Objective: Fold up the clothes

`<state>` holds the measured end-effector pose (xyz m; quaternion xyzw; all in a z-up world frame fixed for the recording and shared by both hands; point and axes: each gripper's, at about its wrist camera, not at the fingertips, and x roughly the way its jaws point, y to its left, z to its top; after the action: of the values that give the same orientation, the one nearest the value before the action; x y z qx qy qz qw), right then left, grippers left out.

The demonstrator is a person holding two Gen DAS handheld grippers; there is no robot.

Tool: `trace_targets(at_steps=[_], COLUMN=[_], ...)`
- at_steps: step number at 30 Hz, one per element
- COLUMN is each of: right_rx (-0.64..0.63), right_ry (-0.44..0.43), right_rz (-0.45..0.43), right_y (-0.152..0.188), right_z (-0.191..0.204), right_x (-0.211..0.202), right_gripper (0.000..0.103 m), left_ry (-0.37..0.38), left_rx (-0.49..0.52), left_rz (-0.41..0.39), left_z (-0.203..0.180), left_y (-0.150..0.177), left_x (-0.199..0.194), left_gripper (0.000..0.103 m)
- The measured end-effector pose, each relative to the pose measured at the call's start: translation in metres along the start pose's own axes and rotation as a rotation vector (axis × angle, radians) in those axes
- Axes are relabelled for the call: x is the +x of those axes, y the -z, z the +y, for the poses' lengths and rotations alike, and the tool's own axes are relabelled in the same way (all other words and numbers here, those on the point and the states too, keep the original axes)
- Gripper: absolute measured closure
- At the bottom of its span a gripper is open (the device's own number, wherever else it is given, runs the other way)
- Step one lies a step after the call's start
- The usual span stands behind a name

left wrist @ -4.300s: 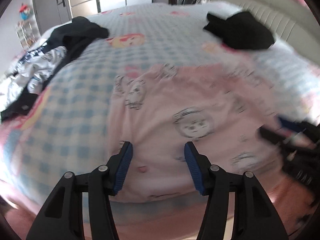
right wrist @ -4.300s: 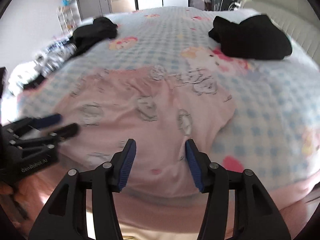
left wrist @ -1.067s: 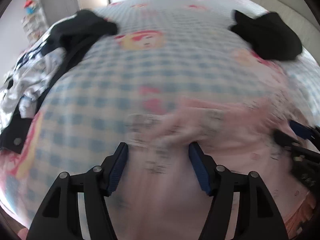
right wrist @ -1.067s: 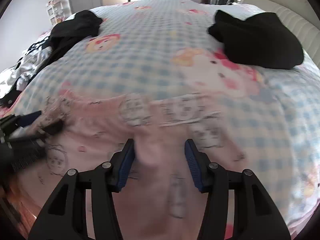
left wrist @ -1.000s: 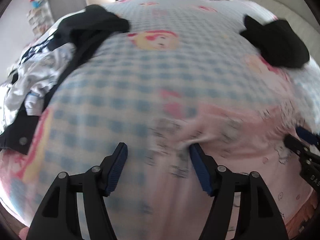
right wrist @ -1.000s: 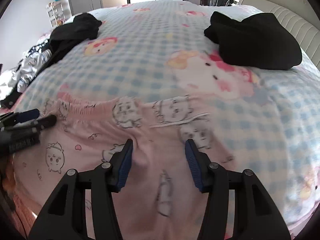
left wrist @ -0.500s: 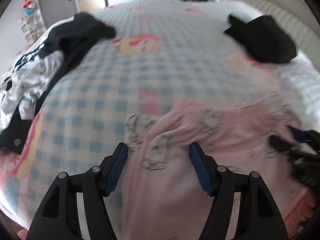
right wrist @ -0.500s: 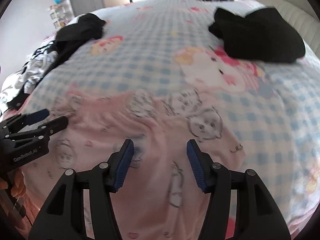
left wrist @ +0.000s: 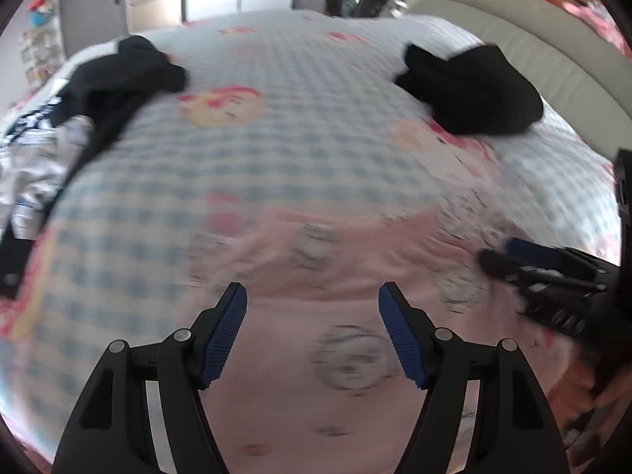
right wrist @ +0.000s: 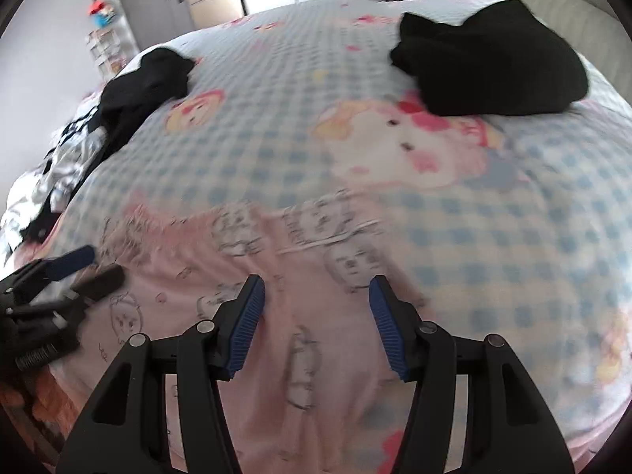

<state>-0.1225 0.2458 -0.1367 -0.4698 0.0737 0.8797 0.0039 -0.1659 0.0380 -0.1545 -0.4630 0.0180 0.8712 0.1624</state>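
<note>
Both claws stand wide and empty: my left claw (left wrist: 312,300) and right claw (right wrist: 314,288) hover over the pink printed garment (right wrist: 276,316) at the near edge of the bed (right wrist: 355,126). Four seconds ago it lay spread; now its far edge sits folded nearer me, blurred, suggesting the first fold is done and smoothing comes next.

Pajama pants (right wrist: 252,276) are spread at the near bed (right wrist: 300,126) edge; folded garment (right wrist: 493,67) far right, clothes heap (right wrist: 130,91) far left.
</note>
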Motion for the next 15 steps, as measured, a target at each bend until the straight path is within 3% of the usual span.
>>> trace_targets(at_steps=[5, 9, 11, 15], right_rx=[-0.005, 0.013, 0.035, 0.014], right_ry=[0.071, 0.08, 0.065, 0.05], right_rz=[0.01, -0.018, -0.036, -0.09], right_y=[0.008, 0.005, 0.003, 0.001], right_z=[0.003, -0.007, -0.009, 0.007], right_x=[0.013, 0.003, -0.004, -0.015], right_gripper=[0.048, 0.048, 0.048, 0.047], left_ry=[-0.12, -0.251, -0.222, -0.108], left_rx=[0.049, -0.04, -0.09, -0.043], left_rz=[0.039, 0.017, 0.003, -0.033], left_z=[-0.004, 0.041, 0.06, 0.055], left_y=[0.004, -0.002, -0.005, -0.009], left_x=[0.022, 0.007, 0.001, -0.009], left_gripper=[0.032, 0.033, 0.034, 0.034])
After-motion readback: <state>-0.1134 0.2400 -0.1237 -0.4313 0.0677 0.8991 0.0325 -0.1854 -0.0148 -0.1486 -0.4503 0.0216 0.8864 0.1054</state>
